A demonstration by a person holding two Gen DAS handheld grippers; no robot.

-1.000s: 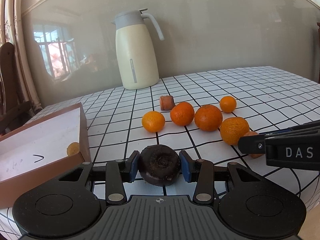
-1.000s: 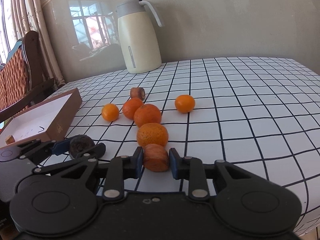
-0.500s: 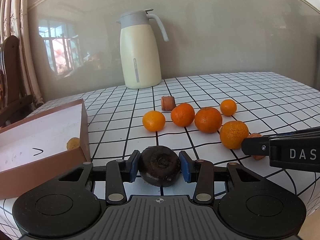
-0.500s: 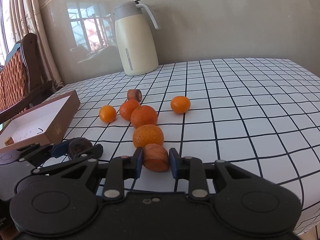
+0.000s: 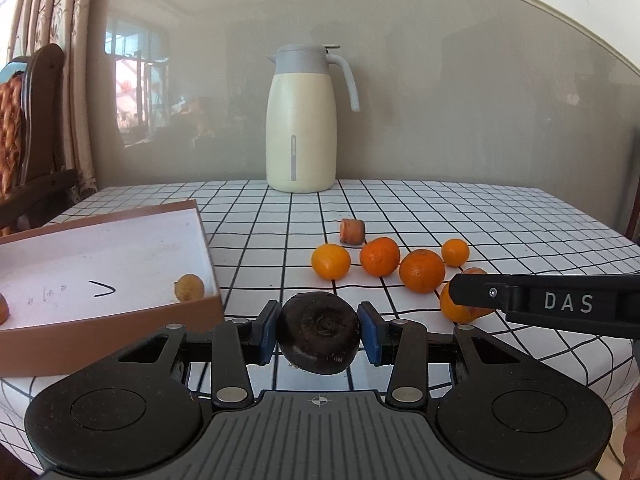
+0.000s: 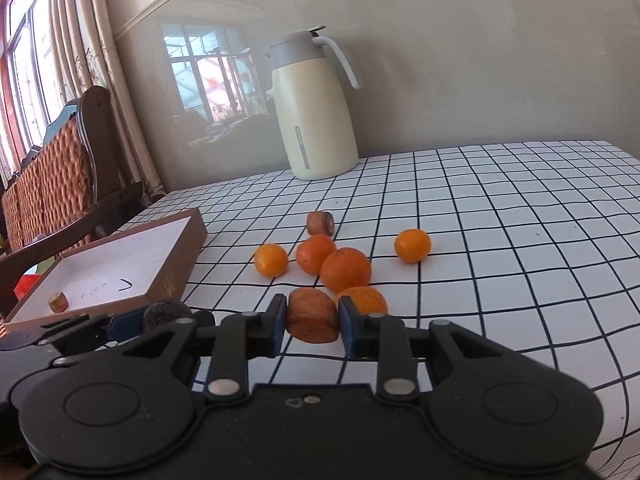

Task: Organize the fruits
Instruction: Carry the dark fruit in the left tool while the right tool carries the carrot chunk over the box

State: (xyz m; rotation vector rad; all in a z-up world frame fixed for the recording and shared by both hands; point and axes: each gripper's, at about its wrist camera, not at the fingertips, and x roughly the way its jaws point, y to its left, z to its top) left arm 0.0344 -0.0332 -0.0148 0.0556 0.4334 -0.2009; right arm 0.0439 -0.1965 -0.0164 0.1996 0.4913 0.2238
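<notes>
Jaws of the left gripper (image 5: 319, 333) are clamped on a dark round fruit (image 5: 319, 333), held at its widest girth, low centre of the left wrist view. Jaws of the right gripper (image 6: 313, 321) are clamped on a brown carrot chunk (image 6: 313, 321), low centre of the right wrist view. Five oranges (image 6: 345, 269) and a second carrot chunk (image 6: 320, 223) lie mid-frame on the checked tablecloth (image 6: 500, 220). An open cardboard box (image 5: 208, 240) sits at left, already holding small pieces. Judgement: both held items are light and firm; the dark fruit's rounded skin may slip, so a grip across the middle is sound. Oranges are softer and want moderate pressure.
</notes>
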